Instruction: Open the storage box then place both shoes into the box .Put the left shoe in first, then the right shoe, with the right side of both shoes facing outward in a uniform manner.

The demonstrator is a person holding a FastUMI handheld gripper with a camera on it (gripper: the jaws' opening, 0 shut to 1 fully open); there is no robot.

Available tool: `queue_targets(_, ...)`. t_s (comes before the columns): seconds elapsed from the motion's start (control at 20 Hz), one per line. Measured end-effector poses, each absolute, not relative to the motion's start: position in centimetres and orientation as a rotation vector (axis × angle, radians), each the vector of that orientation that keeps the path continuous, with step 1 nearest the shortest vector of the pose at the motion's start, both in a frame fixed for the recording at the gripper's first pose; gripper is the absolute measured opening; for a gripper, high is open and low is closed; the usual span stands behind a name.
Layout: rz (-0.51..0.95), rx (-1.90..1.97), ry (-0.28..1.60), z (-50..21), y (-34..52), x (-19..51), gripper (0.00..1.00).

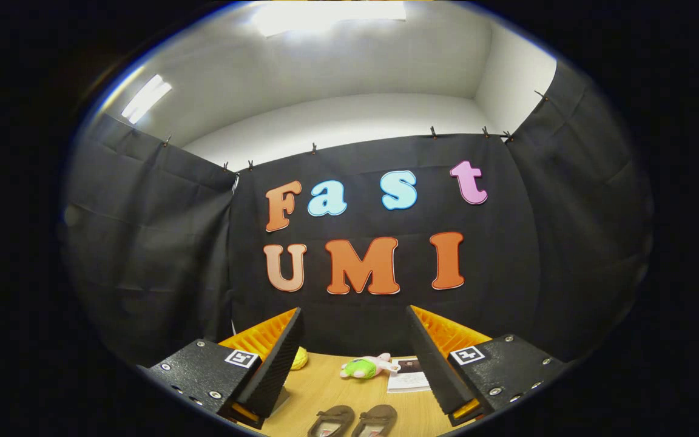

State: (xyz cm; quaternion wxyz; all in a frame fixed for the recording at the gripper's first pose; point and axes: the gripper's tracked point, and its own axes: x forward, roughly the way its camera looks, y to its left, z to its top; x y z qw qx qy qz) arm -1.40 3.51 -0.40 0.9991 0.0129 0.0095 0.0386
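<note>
Two small dark brown shoes lie side by side on the wooden table (325, 388), toes pointing away from me. The left shoe (331, 420) and the right shoe (375, 420) sit low between my fingers, close to the near table edge and partly cut off. My gripper (355, 358) is held above the table, open wide, with nothing between its fingers (276, 364). It points mostly at the cloth wall behind the table. I see no storage box.
A green and pink plush toy (364, 367) lies at the back of the table between my fingers. A white card with a dark picture (409, 374) lies beside it. A yellow object (299, 358) peeks out behind the left finger. Black cloth walls surround the table.
</note>
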Motion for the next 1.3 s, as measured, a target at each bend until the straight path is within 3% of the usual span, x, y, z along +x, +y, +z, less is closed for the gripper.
queue_targets(0.65, 0.276, 0.158, 0.241, -9.6, 10.6, 1.4, 0.99)
queue_targets(1.3, 0.463, 0.392, 0.724, -24.3, 19.2, 3.3, 0.99)
